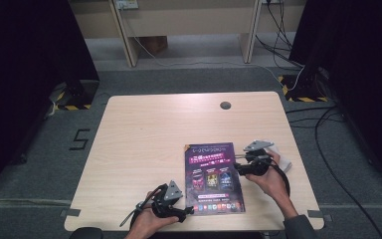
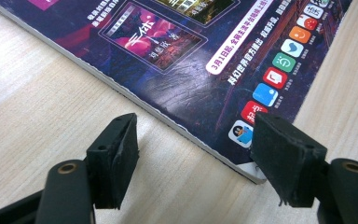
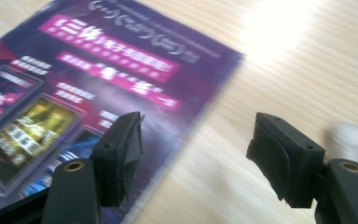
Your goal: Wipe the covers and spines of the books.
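A purple magazine lies flat on the wooden table, towards its front right. My left gripper sits low at the magazine's near left corner. In the left gripper view its jaws stand open on either side of that corner of the magazine, with the pads off it. My right gripper hovers at the magazine's right edge. Its jaws are open over the edge of the cover, with nothing between them.
A white folded thing lies on the table behind my right hand and shows blurred in the right gripper view. A round cable hole sits near the table's far edge. Cables run over the floor at the right.
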